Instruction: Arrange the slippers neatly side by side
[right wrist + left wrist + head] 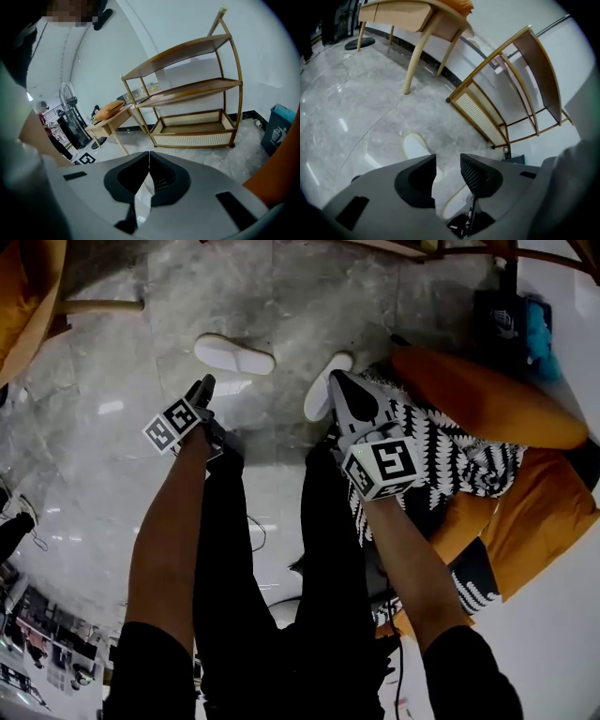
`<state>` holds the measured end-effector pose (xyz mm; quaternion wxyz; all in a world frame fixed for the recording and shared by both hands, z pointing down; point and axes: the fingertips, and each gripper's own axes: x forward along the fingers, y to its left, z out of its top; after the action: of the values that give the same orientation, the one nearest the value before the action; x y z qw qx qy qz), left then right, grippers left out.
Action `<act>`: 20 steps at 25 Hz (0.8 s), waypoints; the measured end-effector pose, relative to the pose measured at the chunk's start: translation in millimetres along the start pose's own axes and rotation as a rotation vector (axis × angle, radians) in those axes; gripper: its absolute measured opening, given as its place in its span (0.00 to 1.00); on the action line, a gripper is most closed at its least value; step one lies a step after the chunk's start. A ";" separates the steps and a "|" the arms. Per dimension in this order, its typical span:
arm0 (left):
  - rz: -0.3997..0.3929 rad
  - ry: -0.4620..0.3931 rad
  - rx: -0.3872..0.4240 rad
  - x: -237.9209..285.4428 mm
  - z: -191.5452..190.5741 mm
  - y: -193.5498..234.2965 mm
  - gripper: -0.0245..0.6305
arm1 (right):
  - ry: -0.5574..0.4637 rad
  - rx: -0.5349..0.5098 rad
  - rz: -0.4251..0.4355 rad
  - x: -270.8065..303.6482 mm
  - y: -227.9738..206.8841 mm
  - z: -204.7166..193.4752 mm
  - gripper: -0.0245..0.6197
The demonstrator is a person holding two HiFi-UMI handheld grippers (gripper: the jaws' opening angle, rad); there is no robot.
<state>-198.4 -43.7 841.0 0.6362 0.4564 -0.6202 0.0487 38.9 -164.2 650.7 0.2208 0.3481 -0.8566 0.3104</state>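
On the floor (281,296), left slipper (234,354) lies crosswise and right slipper (323,390) sits angled, well apart from it. Left tool (201,390) is open and empty, right tool (149,157) closed on nothing. I'd pinch the crosswise one's rim and swing it parallel.

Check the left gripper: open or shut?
Open: the left gripper has its jaws apart; only floor and a white slipper show beyond the gap.
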 end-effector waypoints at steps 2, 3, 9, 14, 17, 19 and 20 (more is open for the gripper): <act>0.038 0.018 -0.019 17.7 -7.3 17.2 0.30 | 0.011 0.005 0.011 15.5 -8.9 -16.9 0.09; 0.047 0.023 -0.025 27.4 -10.9 22.1 0.30 | 0.016 0.007 0.012 21.1 -14.9 -25.7 0.09; 0.062 0.044 -0.090 89.7 -22.1 41.9 0.38 | 0.054 0.015 0.004 44.7 -49.5 -77.2 0.09; 0.131 0.059 -0.057 130.7 -27.3 51.6 0.40 | 0.065 0.014 -0.021 54.3 -83.5 -101.2 0.09; 0.176 0.065 -0.059 149.3 -34.8 60.9 0.40 | 0.064 0.019 -0.028 59.2 -96.3 -112.9 0.09; 0.199 0.057 -0.071 158.4 -36.0 70.2 0.40 | 0.064 0.013 -0.022 63.4 -98.5 -117.5 0.09; 0.213 0.048 -0.079 161.9 -34.5 75.4 0.40 | 0.062 0.004 -0.015 65.6 -98.7 -117.9 0.09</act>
<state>-183.4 -59.6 1021.6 0.6595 0.3611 -0.6513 0.1026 87.0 -169.3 810.6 0.2490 0.3452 -0.8460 0.3211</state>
